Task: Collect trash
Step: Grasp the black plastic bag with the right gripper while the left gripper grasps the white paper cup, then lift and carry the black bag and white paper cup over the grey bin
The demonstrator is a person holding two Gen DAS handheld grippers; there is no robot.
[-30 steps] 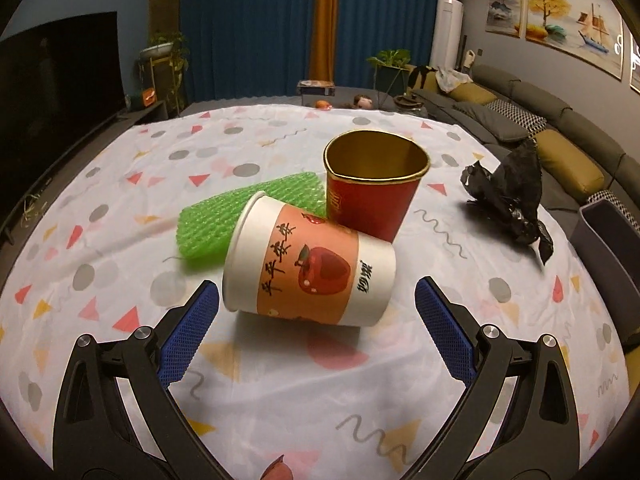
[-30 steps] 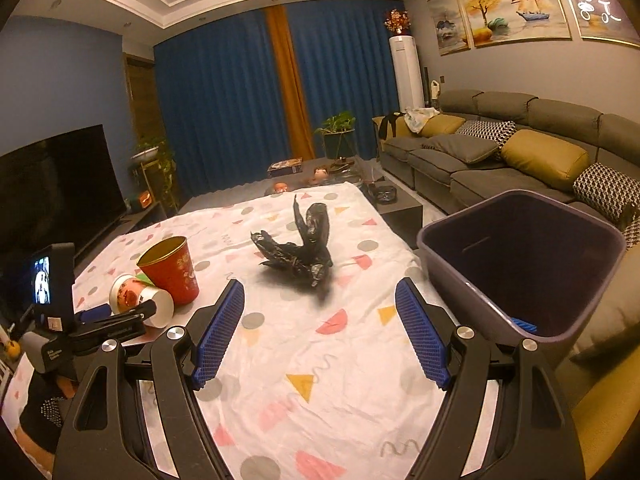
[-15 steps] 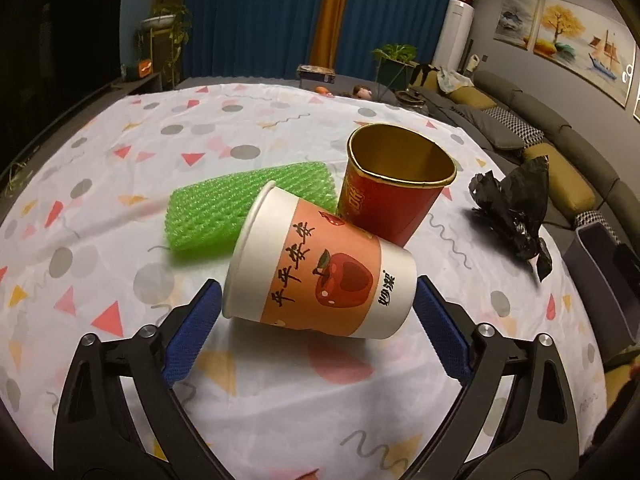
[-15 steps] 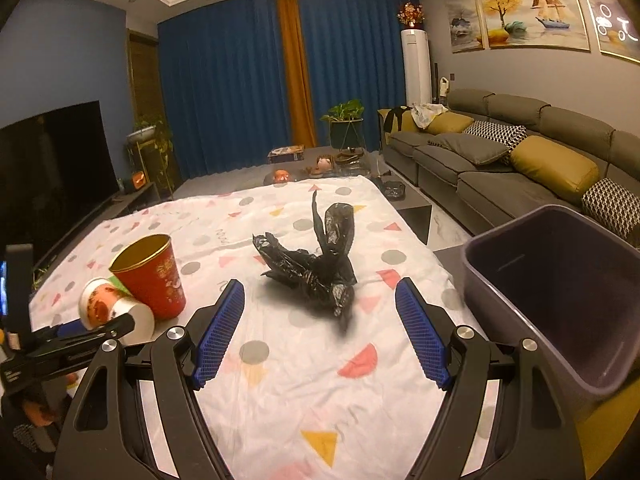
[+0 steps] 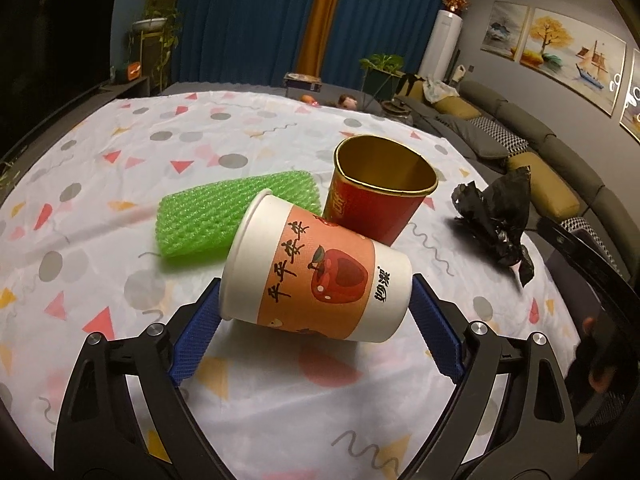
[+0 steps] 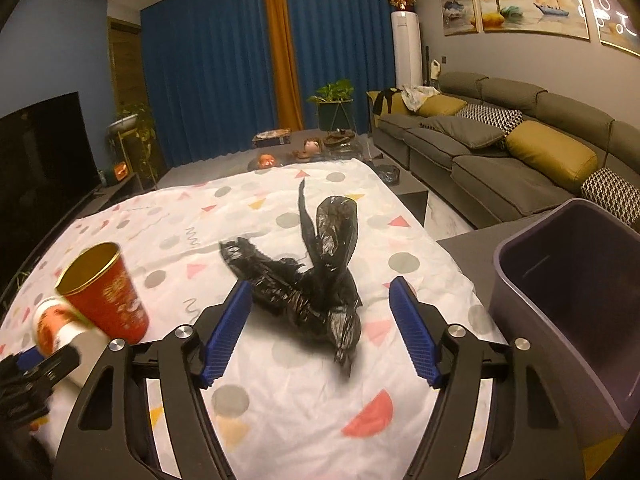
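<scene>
A white paper cup (image 5: 316, 280) with an orange apple band lies on its side against an upright red cup (image 5: 380, 208). Behind them lies a green foam net (image 5: 228, 216). My left gripper (image 5: 316, 282) straddles the white cup end to end. Its jaws are closing, the pads sit right at the cup's rim and base, and the cup is not squeezed. A crumpled black plastic bag (image 6: 304, 292) lies between the fingers of my right gripper (image 6: 320, 284). These jaws are closing too, with gaps left on both sides of the bag.
A patterned cloth (image 5: 120, 184) covers the table. A dark purple bin (image 6: 520, 320) stands off the table's right edge, beside a grey sofa (image 6: 500, 160). A television fills the left side. The red cup (image 6: 108, 292) stands left of the bag.
My right gripper has advanced to the black bag, which now sits between its narrowed jaws. My left gripper has drawn in around the white cup and its jaws have narrowed.
</scene>
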